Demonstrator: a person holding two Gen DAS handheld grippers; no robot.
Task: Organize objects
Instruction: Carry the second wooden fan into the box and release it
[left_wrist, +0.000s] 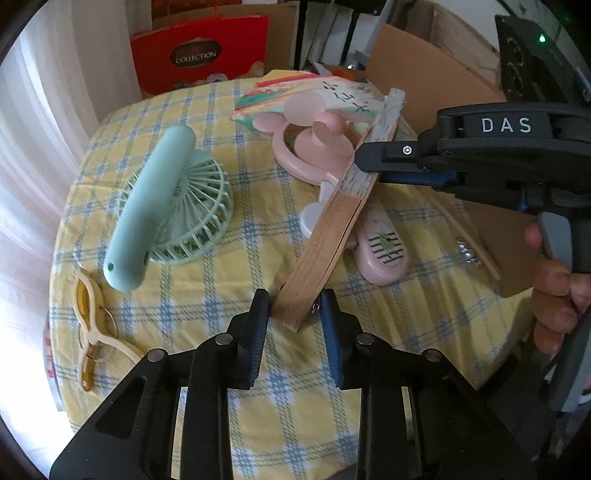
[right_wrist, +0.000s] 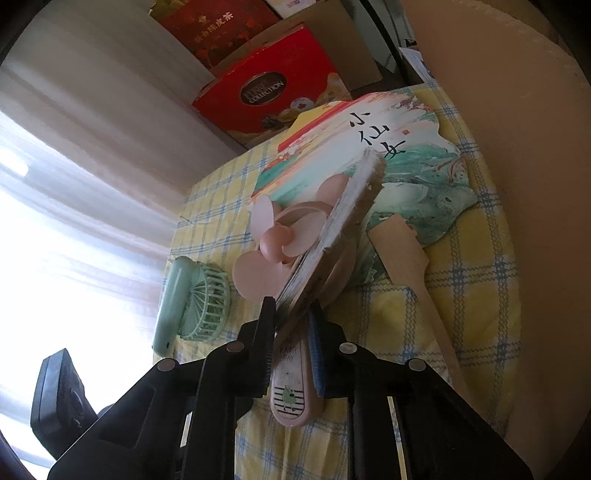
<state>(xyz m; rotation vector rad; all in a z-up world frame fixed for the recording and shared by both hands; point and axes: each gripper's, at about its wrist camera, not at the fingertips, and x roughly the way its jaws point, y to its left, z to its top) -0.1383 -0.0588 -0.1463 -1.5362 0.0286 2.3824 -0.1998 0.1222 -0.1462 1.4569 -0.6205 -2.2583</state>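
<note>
The left gripper (left_wrist: 295, 308) has its jaws closed most of the way on the pivot end of a folded wooden fan (left_wrist: 332, 229), pads pressing both flat sides. The right gripper (right_wrist: 291, 317) pinches the same folded fan further up its ribs, jaws likewise narrowed onto it; in the left wrist view it reaches in from 3 o'clock and meets the fan near the paper part. So the fan is carried by both tools, tilted, its far tip pointing toward 1 o'clock and raised above the checked tablecloth (left_wrist: 221, 406).

Directly beneath the fan lies a pink handheld fan (left_wrist: 314, 147), its striped handle pointing toward 5 o'clock. At 10 o'clock from the left gripper sits a mint green handheld fan (left_wrist: 173, 206), and at 8 o'clock a cream and amber clip with a ring (left_wrist: 92, 325). At 12 o'clock, at the table's far edge, a painted paddle fan (right_wrist: 369, 147) lies flat, with a red gift box (right_wrist: 266, 96) behind it.

As a judgement, the organizing looks unfinished: the folded fan appears closed up but not yet set down, and the other items lie scattered and overlapping, with no visible grouping.
</note>
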